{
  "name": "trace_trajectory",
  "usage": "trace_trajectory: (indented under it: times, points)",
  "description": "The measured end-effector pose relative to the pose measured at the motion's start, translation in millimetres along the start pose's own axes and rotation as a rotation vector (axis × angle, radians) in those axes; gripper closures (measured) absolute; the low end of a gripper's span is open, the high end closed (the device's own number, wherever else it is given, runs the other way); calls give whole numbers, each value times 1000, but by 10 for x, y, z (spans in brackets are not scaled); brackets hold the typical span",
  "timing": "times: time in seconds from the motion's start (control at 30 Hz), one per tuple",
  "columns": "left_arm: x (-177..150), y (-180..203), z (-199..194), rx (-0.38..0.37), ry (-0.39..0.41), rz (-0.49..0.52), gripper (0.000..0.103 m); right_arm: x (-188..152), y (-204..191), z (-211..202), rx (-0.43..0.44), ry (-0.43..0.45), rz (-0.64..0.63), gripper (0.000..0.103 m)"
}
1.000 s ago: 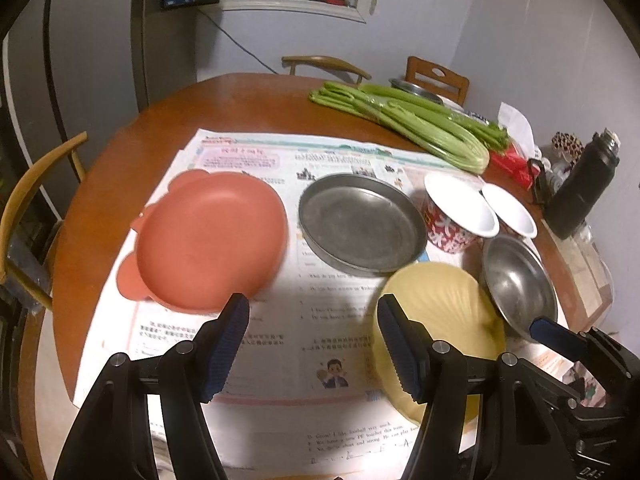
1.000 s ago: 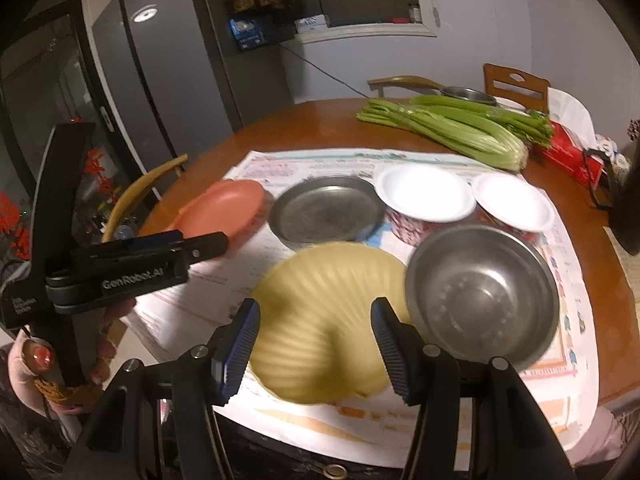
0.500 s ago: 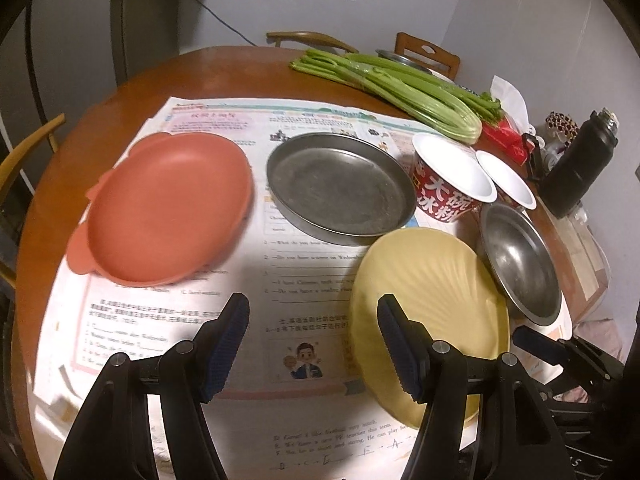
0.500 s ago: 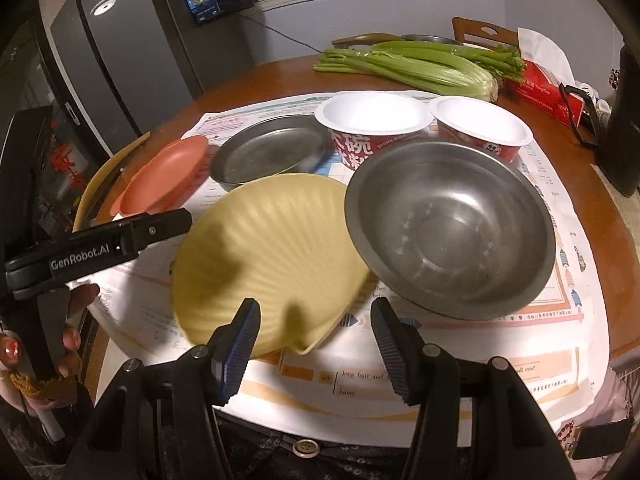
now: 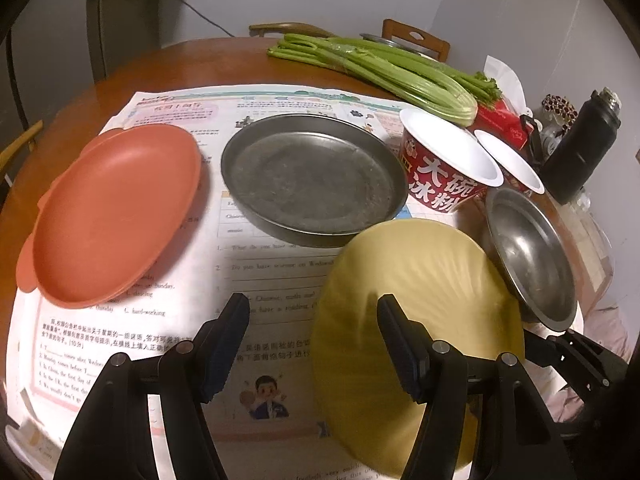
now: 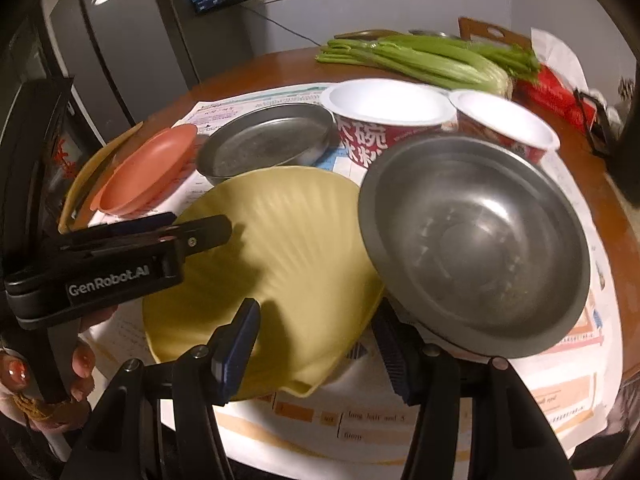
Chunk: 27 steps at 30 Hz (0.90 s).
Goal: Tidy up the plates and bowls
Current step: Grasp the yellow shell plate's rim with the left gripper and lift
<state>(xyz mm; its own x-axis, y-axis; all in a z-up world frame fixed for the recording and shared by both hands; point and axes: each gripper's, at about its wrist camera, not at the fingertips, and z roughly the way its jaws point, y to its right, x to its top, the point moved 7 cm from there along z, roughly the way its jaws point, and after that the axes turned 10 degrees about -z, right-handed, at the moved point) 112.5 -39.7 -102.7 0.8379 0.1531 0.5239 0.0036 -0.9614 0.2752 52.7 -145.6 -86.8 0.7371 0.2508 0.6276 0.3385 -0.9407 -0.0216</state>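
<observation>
My right tongs (image 6: 316,344) are nearest, jaws spread wide and gripping nothing, poised at the near rim of the yellow shell-shaped plate (image 6: 280,256), which I take as the landmark; their right finger sits just below the steel bowl (image 6: 476,248), whose rim overlaps the plate's right edge. My left tongs (image 5: 312,344) are likewise released and empty, hovering over the plate's left edge, with the right finger above the plate and the left one above the printed paper sheet (image 5: 276,276) that covers the table, presumably to protect the wood. I judge both tongs are held open here because the yellow plate is the closest dish and the likely first pick for stacking. Beyond the plate, touching or nearly touching its far rim, lies the round metal pan (image 5: 316,184). To the far left of the plate rests the orange plate (image 5: 112,216), apart from the pan. Beyond the plate to the right stand two red paper bowls (image 5: 448,164), side by side and just behind the steel bowl. Farther still lie celery stalks (image 5: 384,68), and a black bottle (image 5: 580,152) stands at the far right.
</observation>
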Motion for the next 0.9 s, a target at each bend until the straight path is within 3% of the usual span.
trace_trajectory:
  times: [0.2, 0.5, 0.9]
  points:
    - [-49, 70, -10, -19, 4, 20, 50, 38, -152, 44, 20, 10, -45, 46]
    - [-130, 18, -116, -27, -6, 10, 50, 78, -278, -33, 11, 22, -82, 44]
    - [33, -308, -617, -31, 86, -60, 50, 374, -636, -169, 49, 63, -164, 44]
